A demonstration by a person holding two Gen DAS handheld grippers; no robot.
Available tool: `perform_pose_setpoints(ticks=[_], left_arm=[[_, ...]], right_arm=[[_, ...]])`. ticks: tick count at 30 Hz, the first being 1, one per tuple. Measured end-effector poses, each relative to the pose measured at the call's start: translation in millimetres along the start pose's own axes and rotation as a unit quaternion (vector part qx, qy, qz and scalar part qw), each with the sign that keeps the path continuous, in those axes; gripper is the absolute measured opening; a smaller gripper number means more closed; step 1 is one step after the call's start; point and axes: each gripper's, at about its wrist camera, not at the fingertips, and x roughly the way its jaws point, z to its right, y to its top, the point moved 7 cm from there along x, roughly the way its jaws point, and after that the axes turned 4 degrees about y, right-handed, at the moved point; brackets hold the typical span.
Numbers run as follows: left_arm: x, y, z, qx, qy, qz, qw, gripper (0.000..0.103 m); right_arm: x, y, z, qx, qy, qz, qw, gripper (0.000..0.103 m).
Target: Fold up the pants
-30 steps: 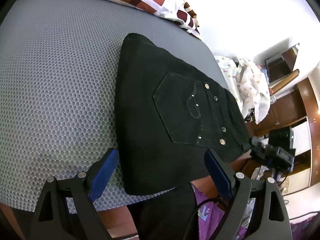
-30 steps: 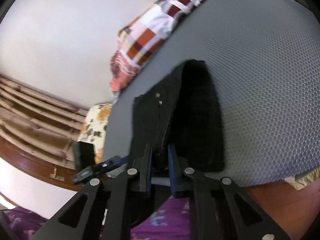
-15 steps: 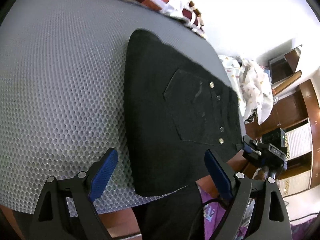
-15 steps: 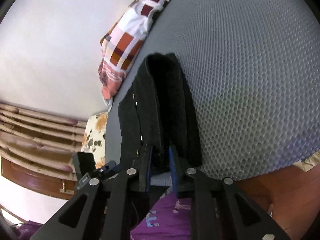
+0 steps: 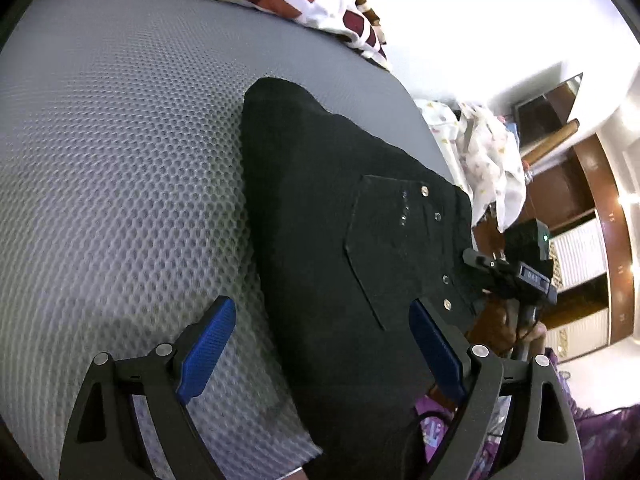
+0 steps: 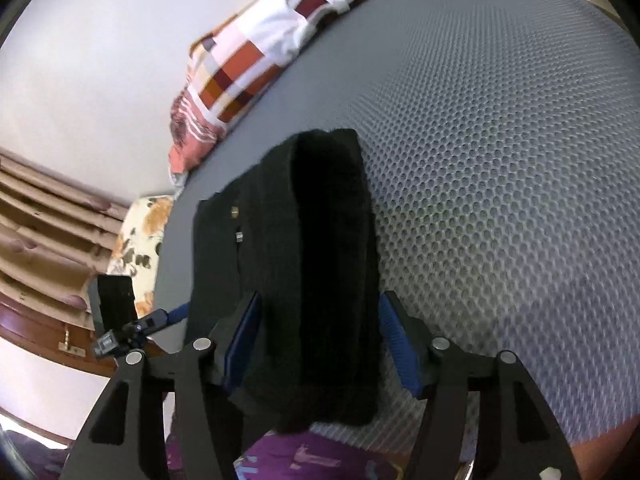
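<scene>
On the grey mattress (image 5: 120, 160) the black pants (image 5: 340, 240) are laid folded — soft, thick, limp. The right tongs (image 6: 318, 344) have just been opening around the bundle's near edge; the left tongs (image 5: 320, 340) are spread wide, empty — a grip on the layered hem is advised.

No text, label, brand or number can be read in either view. Pale marks on the dark device (image 5: 532, 280) at the right of the left wrist view are too small and blurred to make out.
</scene>
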Motion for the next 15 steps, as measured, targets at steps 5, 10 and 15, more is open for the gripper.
perform_pose_setpoints(ticks=[5, 10, 15], left_arm=[[9, 17, 6, 0.035, 0.019, 0.004, 0.9992, 0.088], [24, 14, 23, 0.124, 0.114, 0.008, 0.9858, 0.088], [37, 5, 34, 0.185, 0.187, 0.013, 0.9647, 0.093]], right_arm=[[7, 5, -1, -0.02, 0.03, -0.017, 0.999, 0.062], [10, 9, -3, -0.036, 0.059, -0.03, 0.997, 0.067], [11, 12, -2, -0.028, 0.072, -0.044, 0.996, 0.069]])
